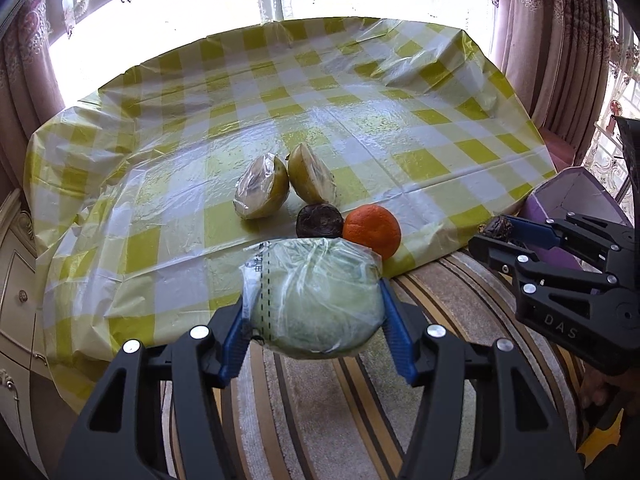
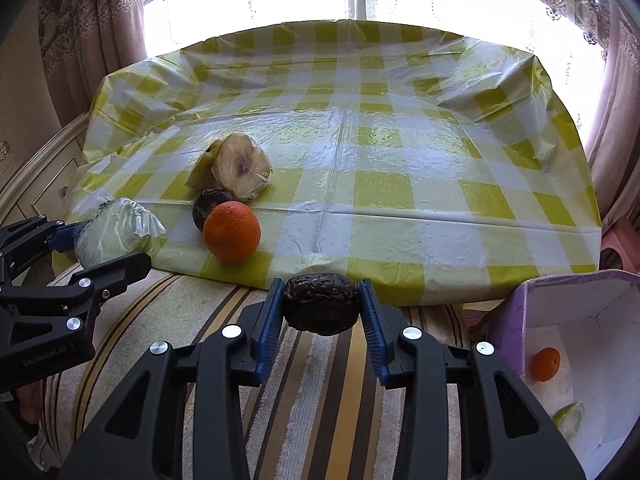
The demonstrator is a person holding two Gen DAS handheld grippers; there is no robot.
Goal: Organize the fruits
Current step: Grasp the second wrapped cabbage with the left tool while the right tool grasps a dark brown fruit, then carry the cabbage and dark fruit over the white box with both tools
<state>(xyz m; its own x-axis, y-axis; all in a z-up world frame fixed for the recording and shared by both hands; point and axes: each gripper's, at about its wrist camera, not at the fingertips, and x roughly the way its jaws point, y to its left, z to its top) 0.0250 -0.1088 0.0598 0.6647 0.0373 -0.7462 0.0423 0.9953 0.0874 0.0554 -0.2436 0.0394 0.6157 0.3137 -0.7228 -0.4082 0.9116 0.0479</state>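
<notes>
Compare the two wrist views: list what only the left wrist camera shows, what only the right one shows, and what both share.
Only the left wrist view: the "DAS" lettering on the right hand-held gripper.

Only the right wrist view: the inside of the purple box, holding a small orange and a wrapped green piece.

Both: the left hand-held gripper shut on a wrapped green fruit, the right one shut on a dark wrinkled fruit, and on the checked tablecloth two wrapped halves, another dark fruit and an orange.

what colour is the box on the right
Purple outside, white inside; the box shows best in the right wrist view.
</notes>
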